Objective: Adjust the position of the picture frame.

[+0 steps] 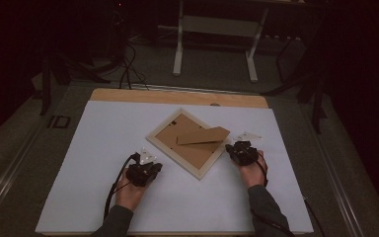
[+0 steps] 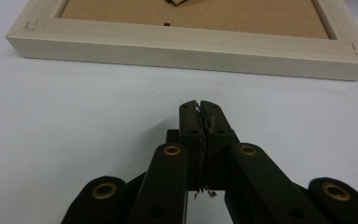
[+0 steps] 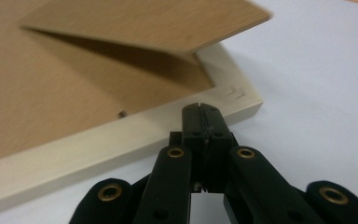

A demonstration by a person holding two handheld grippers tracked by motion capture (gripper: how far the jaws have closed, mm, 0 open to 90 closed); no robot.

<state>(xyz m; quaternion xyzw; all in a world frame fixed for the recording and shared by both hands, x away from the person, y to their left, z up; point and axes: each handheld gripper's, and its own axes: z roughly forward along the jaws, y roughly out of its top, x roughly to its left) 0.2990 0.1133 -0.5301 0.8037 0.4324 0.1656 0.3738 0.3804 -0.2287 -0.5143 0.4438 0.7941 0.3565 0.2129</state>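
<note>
Black, ridged pads are seen pressed flat together at the tip of the left gripper [image 2: 199, 105], with nothing caught between them; the jaws are fully closed and empty. The right gripper [image 3: 199, 108] is closed in the same way, its pads meeting along a thin seam and holding nothing. In the right gripper view its tip is placed just at the pale wooden rail of the picture frame [image 3: 98, 140], near a corner; whether contact is made cannot be told. The left gripper is kept a little apart from the frame [image 2: 186, 49], facing one long rail across bare white surface.

The frame [image 1: 190, 143] lies face down and turned like a diamond on the white sheet [image 1: 103, 148], between the two grippers. Light, faintly grained wood with small joint marks at the corners is shown on the rails. A brown fibreboard backing is set within it, and a brown easel stand [image 1: 203, 136] is raised from it at a slant, its far edge blurred in the right gripper view. The stand is almost wholly cut off in the left gripper view, as are the frame's far rails. The surroundings beyond the table [image 1: 177, 96] are too dark to be made out well.
</note>
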